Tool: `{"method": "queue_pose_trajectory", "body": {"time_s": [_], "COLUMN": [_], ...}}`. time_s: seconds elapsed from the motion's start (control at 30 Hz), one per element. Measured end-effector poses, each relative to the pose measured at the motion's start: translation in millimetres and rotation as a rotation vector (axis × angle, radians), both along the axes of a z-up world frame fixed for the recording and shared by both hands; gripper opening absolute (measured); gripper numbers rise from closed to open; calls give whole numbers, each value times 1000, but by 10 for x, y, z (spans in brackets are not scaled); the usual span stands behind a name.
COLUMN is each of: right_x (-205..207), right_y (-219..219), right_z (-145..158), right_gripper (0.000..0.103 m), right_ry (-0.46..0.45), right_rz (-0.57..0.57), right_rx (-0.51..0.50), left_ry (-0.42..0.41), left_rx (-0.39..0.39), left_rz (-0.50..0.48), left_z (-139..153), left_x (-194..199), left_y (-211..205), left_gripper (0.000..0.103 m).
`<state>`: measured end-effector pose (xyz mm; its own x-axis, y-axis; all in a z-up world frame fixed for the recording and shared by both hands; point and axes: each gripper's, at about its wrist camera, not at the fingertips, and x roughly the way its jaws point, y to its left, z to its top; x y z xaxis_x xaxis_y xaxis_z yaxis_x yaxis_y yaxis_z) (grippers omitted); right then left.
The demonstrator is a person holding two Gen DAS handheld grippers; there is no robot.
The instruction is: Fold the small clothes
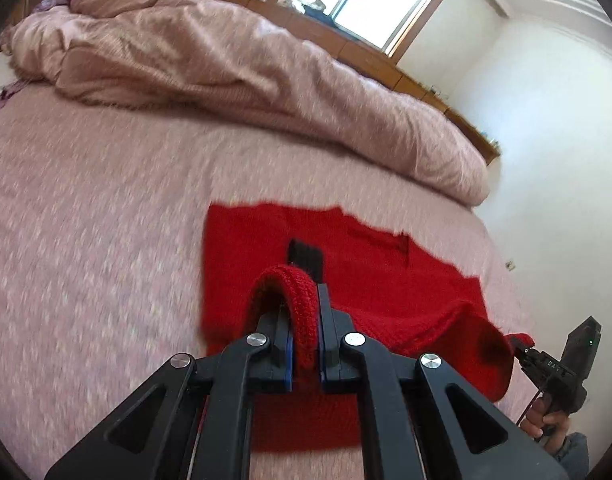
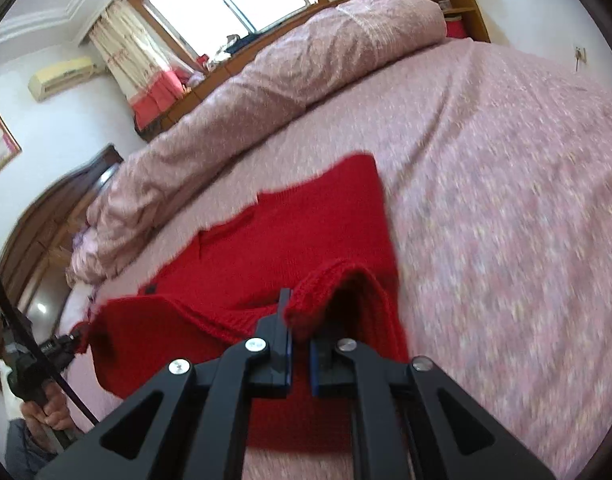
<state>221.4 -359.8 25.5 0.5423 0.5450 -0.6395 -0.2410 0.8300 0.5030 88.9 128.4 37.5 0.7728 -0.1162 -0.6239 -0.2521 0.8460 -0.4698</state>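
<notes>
Red knit garment bunches between our left gripper fingers, clamped tight on its near edge; our right gripper likewise pinches the hem. Beyond, it lies across the pink bedspread, before the rumpled duvet.

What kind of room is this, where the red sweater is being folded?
Most likely a home bedroom. The red knitted sweater lies on a bed with a pink patterned bedspread, a rolled-up quilt lies further back on the bed, and a dark wooden headboard stands at one end.
</notes>
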Motion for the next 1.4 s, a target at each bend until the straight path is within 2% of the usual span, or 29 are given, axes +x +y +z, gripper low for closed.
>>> {"method": "queue_pose_trajectory", "body": {"time_s": [0.17,0.3,0.43,0.57,0.83,0.97,1.0,1.03,1.07,1.1,1.13,1.2,1.3,1.4], "right_x": [347,600,838,1123,1511,1616,1623,1626,1620,1610,1586,1533,1490,1467], "right_y": [63,168,294,402,603,588,570,549,528,501,474,388,282,215], "right_z": [117,228,287,203,-69,-248,-270,-286,-293,-284,-267,-212,-167,-175], "right_gripper": [6,6,6,6,6,9,10,14,18,27,40,50,50,50], "right_ry": [-83,-155,-208,-185,-140,-72,-58,-47,-42,-44,-53,-78,-95,-86], "right_rz": [-15,-10,0,3,27,12,9,1,-3,-12,-24,-58,-50,-44], "right_rx": [79,91,73,71,-10,-10,2,14,24,33,37,55,89,44], "left_ry": [-52,-83,-81,-47,48,125,134,136,126,118,107,100,96,118], "left_rx": [-41,-57,-77,-64,-46,-133,-155,-161,-149,-142,-136,-148,-163,-143], "left_rz": [38,51,60,49,49,55,58,73,95,106,119,126,126,114], "left_z": [16,56,12,-90,-324,-423,-430,-423,-396,-375,-347,-322,-327,-360], "left_x": [219,452,729,995,1308,1350,1344,1320,1279,1248,1208,1150,1082,1049], "left_y": [178,310,449,503,570,682,714,751,787,801,832,876,922,887], "left_gripper": [2,2,2,2,3,10,16,27,30,35,37,37,38,38]}}
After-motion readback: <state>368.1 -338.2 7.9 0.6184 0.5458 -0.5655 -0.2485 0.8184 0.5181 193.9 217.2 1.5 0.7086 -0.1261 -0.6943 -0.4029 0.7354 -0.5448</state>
